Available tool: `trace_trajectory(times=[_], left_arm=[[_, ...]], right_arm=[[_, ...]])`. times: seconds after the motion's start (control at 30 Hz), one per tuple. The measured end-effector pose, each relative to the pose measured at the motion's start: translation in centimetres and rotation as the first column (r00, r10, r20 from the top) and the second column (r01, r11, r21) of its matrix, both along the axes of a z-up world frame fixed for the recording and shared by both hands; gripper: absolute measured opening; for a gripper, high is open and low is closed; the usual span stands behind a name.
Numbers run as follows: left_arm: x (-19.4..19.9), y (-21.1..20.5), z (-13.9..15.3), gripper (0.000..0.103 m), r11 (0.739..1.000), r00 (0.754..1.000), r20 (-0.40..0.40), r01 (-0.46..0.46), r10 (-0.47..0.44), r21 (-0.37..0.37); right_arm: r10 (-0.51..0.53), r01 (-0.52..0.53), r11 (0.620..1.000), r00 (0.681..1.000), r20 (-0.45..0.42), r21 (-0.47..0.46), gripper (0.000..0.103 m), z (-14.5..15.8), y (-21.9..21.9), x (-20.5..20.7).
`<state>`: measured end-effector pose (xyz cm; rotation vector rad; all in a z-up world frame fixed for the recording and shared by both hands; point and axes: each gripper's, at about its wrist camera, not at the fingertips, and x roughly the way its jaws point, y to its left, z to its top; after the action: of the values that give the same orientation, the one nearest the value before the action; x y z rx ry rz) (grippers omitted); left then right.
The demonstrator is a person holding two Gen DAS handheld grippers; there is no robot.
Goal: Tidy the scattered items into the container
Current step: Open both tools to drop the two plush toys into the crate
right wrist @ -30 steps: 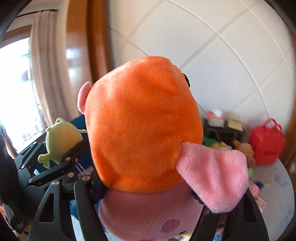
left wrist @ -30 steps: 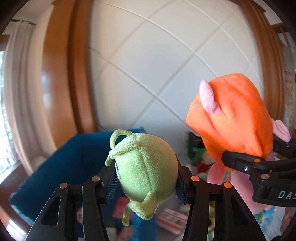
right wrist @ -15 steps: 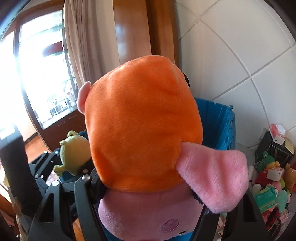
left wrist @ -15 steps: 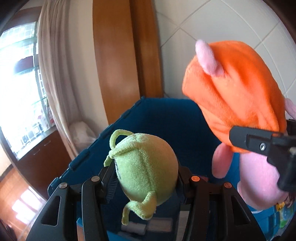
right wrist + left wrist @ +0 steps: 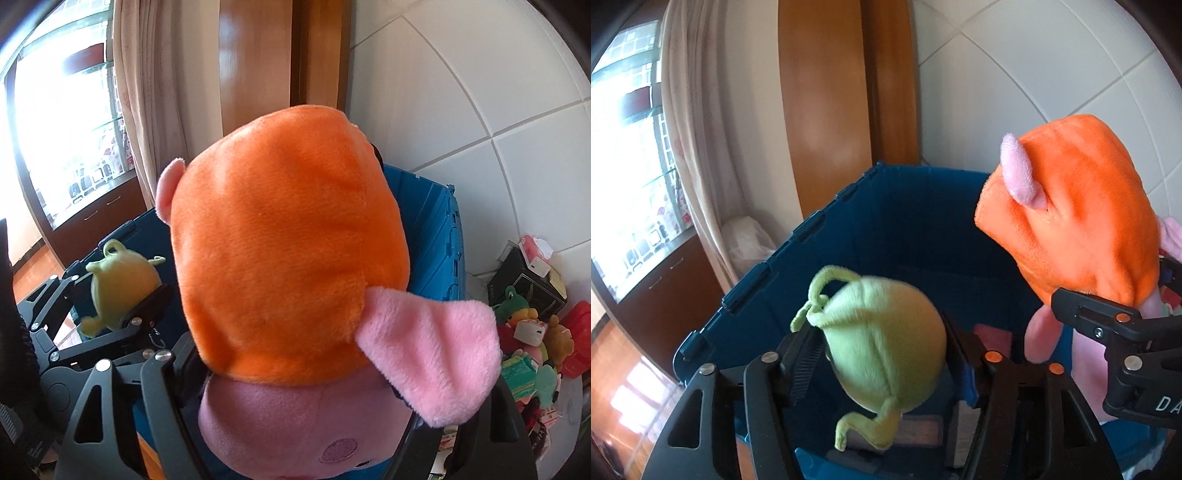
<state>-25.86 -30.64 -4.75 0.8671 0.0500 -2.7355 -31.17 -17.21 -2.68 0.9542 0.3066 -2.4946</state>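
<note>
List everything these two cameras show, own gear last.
green plush toy: one, light green, between the left jaws, above the crate
pig plush: one, pink with orange hood, between the right jaws
crate: one, dark blue, under both toys, by the tiled wall
toy pile: several, mixed colours, right of the crate
curtain: one, beige, beside the window
left hand-held gripper: one, black, jaws just opening, pads off the green toy
right hand-held gripper: one, black, jaws just opening, contact unclear

The orange-hooded pink plush (image 5: 288,266) hides most of the blue bin (image 5: 436,236) and the right gripper's pads; the green plush (image 5: 882,347) shows motion blur.
</note>
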Motion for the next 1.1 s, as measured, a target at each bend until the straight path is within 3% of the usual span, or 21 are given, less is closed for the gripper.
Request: trace_trajectory(times=[0.03,0.27,0.3,0.33,0.67,0.93,1.1], left_arm=[[0.2,0.0,0.0,0.082,1.0,1.0,-0.005,-0.001,0.001,-0.003],[0.6,0.1,0.2,0.084,1.0,1.0,0.001,-0.002,0.002,0.018],[0.6,0.1,0.2,0.084,1.0,1.0,0.001,-0.001,0.001,0.017],[0.7,0.1,0.1,0.084,1.0,1.0,0.001,0.0,0.0,0.016],[2.3,1.6,0.6,0.086,1.0,1.0,-0.014,0.009,-0.008,0.018],[3.0,2.5,0.7,0.098,1.0,0.999,-0.041,0.004,-0.003,0.003],[3.1,3.9,0.9,0.099,0.999,0.998,-0.05,0.034,-0.034,-0.005]], right_arm=[[-0.003,0.003,1.0,1.0,0.002,-0.001,0.079,0.0,0.0,0.2],[-0.007,0.007,0.999,1.0,0.015,-0.046,0.093,0.3,1.5,0.7],[-0.018,0.018,0.999,1.0,-0.004,-0.036,0.102,0.4,1.6,1.0],[-0.024,0.023,0.999,0.999,-0.025,-0.028,0.103,0.5,2.1,1.2],[-0.06,0.057,0.997,0.996,-0.063,-0.053,0.103,1.8,3.7,2.7],[-0.084,0.08,0.995,0.994,-0.073,-0.06,0.103,1.8,5.8,3.8],[-0.111,0.106,0.992,0.991,-0.075,-0.065,0.103,1.3,7.4,4.3]])
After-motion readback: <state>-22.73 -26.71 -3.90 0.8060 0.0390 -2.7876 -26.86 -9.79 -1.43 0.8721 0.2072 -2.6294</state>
